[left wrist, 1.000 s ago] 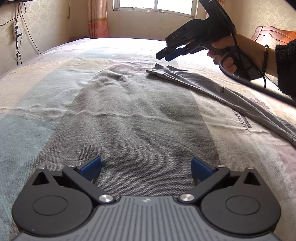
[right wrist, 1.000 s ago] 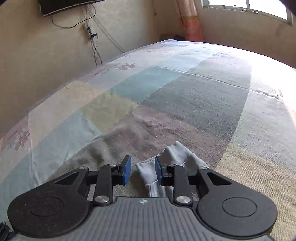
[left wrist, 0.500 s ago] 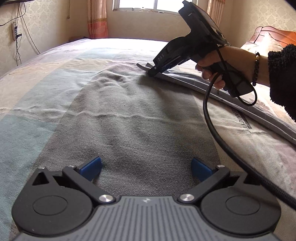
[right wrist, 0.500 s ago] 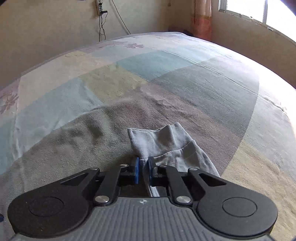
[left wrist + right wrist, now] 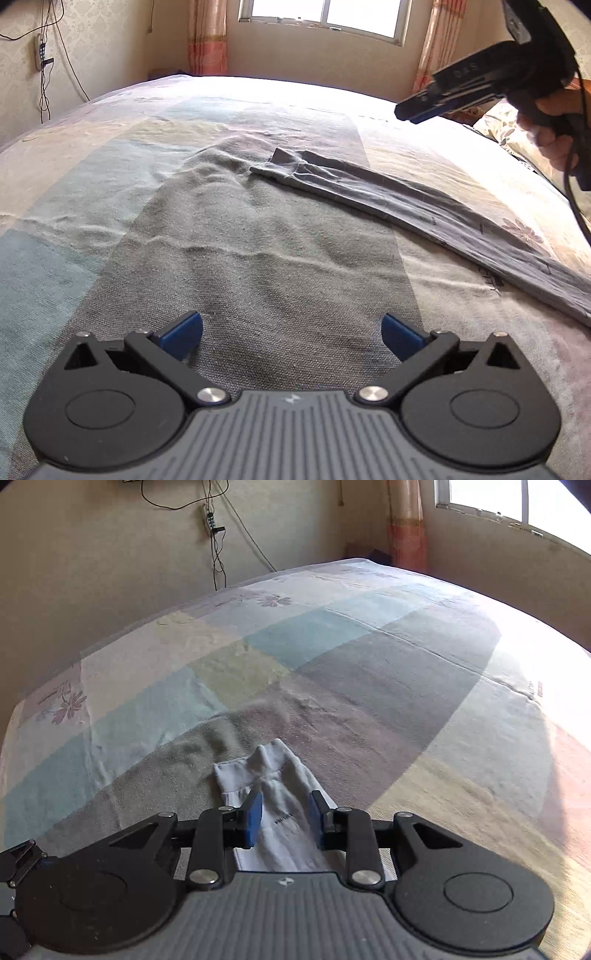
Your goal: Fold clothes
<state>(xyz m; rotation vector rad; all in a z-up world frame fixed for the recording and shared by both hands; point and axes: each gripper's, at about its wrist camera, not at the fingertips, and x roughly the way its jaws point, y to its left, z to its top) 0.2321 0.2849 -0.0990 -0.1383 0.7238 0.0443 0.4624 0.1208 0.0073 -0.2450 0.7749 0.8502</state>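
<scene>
Grey cloth — a long, narrow garment — lies flat on the bed, running from the middle of the patchwork cover toward its right edge, its cuffed end on the grey stripe. Your right gripper hangs above that cuffed end with its blue pads a little apart; the jaws have just been opening and the cloth lies below them, not pinched. Your left gripper sits low over the grey stripe near the bed's near edge — jaws spread wide, nothing between them.
</scene>
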